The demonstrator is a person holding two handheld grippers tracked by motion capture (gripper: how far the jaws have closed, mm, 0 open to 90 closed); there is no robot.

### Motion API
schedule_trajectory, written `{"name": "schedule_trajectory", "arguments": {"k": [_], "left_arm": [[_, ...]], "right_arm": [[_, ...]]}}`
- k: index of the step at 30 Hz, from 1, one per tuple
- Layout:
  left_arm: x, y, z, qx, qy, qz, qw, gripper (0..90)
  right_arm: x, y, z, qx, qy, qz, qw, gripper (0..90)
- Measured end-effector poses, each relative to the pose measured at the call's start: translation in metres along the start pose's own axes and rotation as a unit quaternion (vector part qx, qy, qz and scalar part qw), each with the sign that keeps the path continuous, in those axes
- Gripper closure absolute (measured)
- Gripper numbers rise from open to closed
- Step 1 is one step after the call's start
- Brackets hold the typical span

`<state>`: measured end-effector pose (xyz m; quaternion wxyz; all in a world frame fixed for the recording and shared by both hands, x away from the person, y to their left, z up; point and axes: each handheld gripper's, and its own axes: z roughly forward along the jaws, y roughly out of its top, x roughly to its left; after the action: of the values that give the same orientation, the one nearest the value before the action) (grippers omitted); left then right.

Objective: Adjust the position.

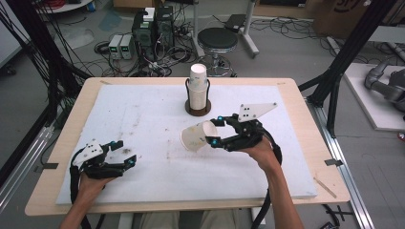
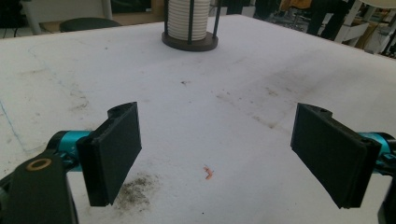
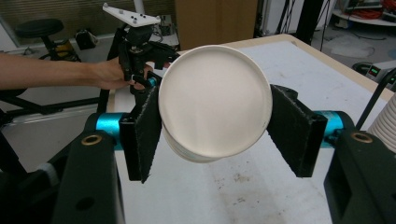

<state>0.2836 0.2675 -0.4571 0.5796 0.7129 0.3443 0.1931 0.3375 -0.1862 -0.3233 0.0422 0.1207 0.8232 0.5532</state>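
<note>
Paper cup [image 3: 215, 105] between right claw [image 3: 215, 135] pads

The cup stack [image 2: 188, 18] is being cut off by the top edge in the left gripper view; the held paper cup [image 3: 215, 100] is hiding its own rim.

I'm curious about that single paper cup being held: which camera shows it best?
The right gripper view: the paper cup sits close up, its round bottom facing the camera, pinched between the right tongs. The high view shows it smaller, lying sideways above the table. The left gripper view looks toward the cup stack instead.
</note>
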Motion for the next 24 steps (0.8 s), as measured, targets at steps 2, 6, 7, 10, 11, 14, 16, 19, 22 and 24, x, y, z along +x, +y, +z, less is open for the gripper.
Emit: {"name": "schedule_trajectory", "arguments": {"k": [2,6,7,10,11,14,16,19,22,24], "left_arm": [[0.0,0.0,0.0,-0.001,0.0,0.001,1.0,16.0],[0.0,0.0,-0.001,-0.004,0.0,0.001,1.0,15.9],[0.0,0.0,-0.001,-0.006,0.001,-0.002,1.0,15.8],[0.001,0.0,-0.002,-0.008,-0.003,-0.005,0.9999,14.6],[0.002,0.001,-0.001,-0.006,-0.008,-0.006,0.9999,13.9],[0.004,0.005,-0.002,-0.008,-0.022,-0.005,0.9997,12.0],[0.005,0.009,-0.003,-0.015,-0.035,-0.006,0.9993,11.1],[0.008,0.016,-0.003,-0.015,-0.056,-0.007,0.9983,7.6],[0.012,0.023,-0.003,-0.017,-0.084,-0.017,0.9962,7.5],[0.013,0.029,-0.002,-0.01,-0.102,-0.016,0.9947,7.0]], "right_arm": [[0.0,0.0,0.0,0.001,0.0,0.0,1.0,38.0],[-0.001,0.0,0.001,0.002,0.001,0.001,1.0,38.0],[-0.001,0.0,0.001,0.001,0.002,0.002,1.0,38.0],[-0.003,0.0,0.003,0.002,0.003,0.002,1.0,38.0],[-0.003,0.0,0.004,0.002,0.003,0.001,1.0,38.1],[-0.006,0.002,0.005,0.005,0.006,0.003,1.0,38.1],[-0.007,0.003,0.006,0.005,0.006,0.002,1.0,38.1],[-0.009,0.006,0.006,0.005,0.008,0.005,0.9999,38.0],[-0.01,0.007,0.006,0.006,0.008,0.003,0.9999,38.1],[-0.011,0.007,0.007,0.008,0.01,0.006,0.9999,38.0]]}}
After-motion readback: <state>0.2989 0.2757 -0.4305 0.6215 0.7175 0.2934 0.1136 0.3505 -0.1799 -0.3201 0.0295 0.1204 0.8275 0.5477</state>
